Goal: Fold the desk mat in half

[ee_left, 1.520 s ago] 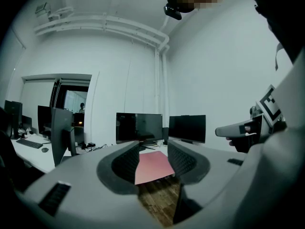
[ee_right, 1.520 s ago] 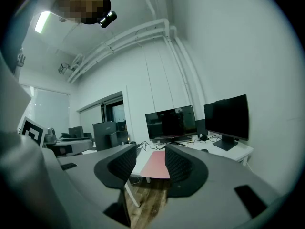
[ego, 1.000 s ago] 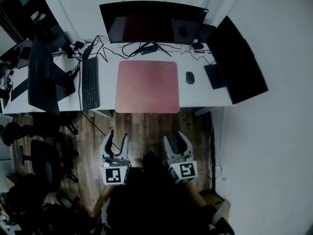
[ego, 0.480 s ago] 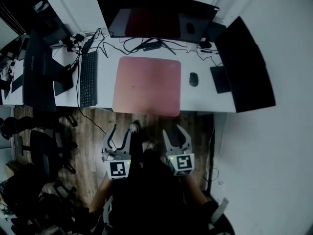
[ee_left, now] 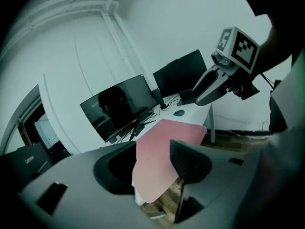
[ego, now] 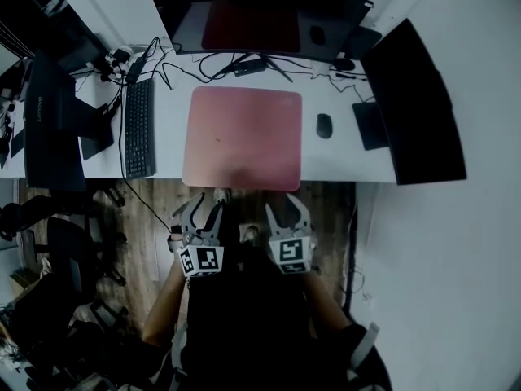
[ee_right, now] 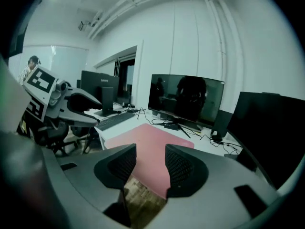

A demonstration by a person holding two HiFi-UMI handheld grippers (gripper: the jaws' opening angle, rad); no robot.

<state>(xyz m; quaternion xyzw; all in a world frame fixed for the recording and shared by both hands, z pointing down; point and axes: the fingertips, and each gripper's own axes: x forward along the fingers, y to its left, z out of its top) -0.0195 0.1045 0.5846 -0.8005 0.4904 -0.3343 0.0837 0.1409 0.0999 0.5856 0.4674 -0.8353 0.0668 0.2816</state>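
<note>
We're getting dim, grey-blue footage. The white desk top (ego: 330, 165) catches most of the light, the brown wooden floor (ego: 326, 210) near us goes murky, and the pink rectangular desk mat (ego: 242, 137) looks washed out. Edges bow fisheye-style, corners vignette black, and the curved black monitor (ee_right: 187, 99) shows faint reflections.

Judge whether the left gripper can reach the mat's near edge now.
Probably yes: the left gripper, its empty jaws having just opened wider, hangs short of the desk, and nothing blocks the mat along its near edge.
</note>
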